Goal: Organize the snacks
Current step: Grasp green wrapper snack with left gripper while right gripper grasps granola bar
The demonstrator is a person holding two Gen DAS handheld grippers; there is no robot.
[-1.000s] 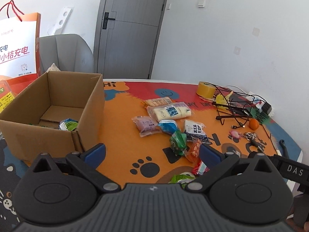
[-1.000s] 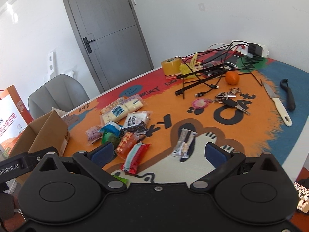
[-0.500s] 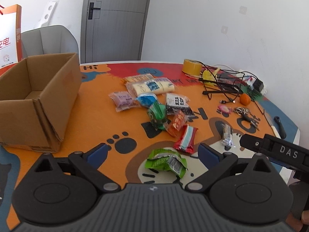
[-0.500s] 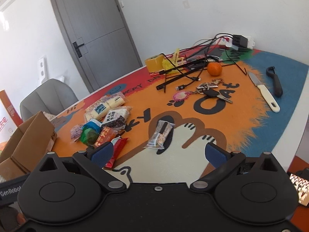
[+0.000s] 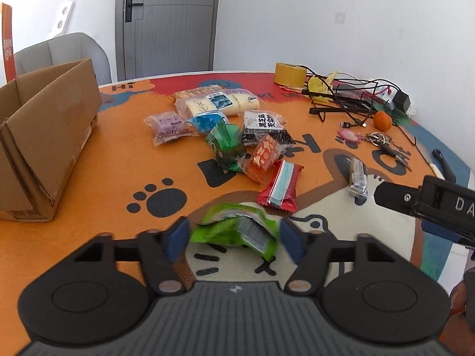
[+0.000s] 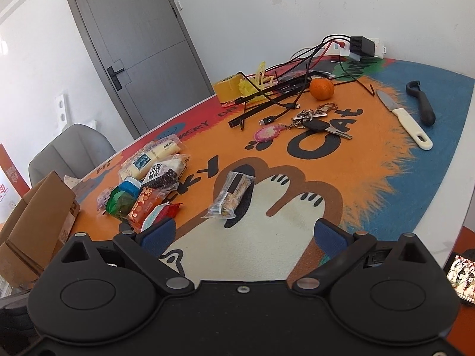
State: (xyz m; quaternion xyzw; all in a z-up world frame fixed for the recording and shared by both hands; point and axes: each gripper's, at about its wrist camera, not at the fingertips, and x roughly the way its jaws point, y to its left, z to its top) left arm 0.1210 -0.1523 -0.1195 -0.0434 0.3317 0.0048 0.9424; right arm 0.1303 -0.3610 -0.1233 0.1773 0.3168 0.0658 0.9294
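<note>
A crumpled green snack packet (image 5: pixel 237 231) lies on the cartoon mat between the blue pads of my left gripper (image 5: pixel 236 241). The jaws are closing, and the pads stand right at the packet's two ends. Beyond it lie a red packet (image 5: pixel 280 188), an orange packet (image 5: pixel 265 155), a dark green one (image 5: pixel 225 144) and several more snacks. A cardboard box (image 5: pixel 44 136) stands open at the left. My right gripper (image 6: pixel 243 234) hangs open above the mat with nothing between its fingers. A clear-wrapped snack bar (image 6: pixel 231 195) lies just ahead of it.
An orange (image 6: pixel 322 88), keys (image 6: pixel 314 123), a white-handled knife (image 6: pixel 406 121), a peeler (image 6: pixel 423 105), a tape roll (image 6: pixel 227 89) and tangled cables (image 6: pixel 297 68) crowd the far right. A grey chair (image 5: pixel 62 53) stands behind the box. The right gripper's black body (image 5: pixel 430 204) shows at the right.
My left gripper swung away from the box, sank toward the mat, and its jaws narrowed around the green packet. The right gripper dropped lower over the mat and stayed open.
</note>
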